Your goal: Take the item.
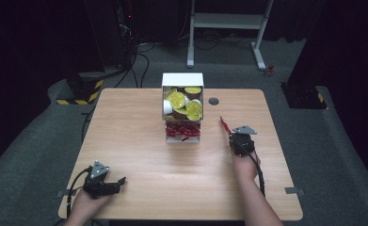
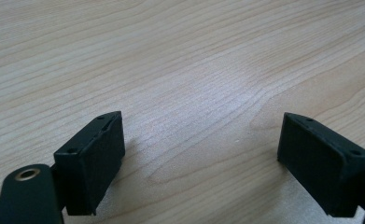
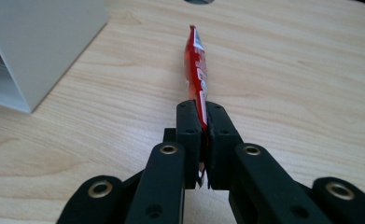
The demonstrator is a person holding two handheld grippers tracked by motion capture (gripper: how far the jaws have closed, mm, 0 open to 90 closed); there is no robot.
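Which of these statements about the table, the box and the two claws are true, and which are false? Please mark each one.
1. The right claw is shut on a red packet. True.
2. The left claw holds a yellow-lidded cup. False: its jaws stand wide apart with only bare table between them.
3. The white box holds yellow-lidded cups above and red packets below. True.
4. The box stands at the table's near edge, by the person's hands. False: it stands at the far side, in the middle.
5. The red packet lies flat inside the box. False: it sticks out of the right claw, beside the box.
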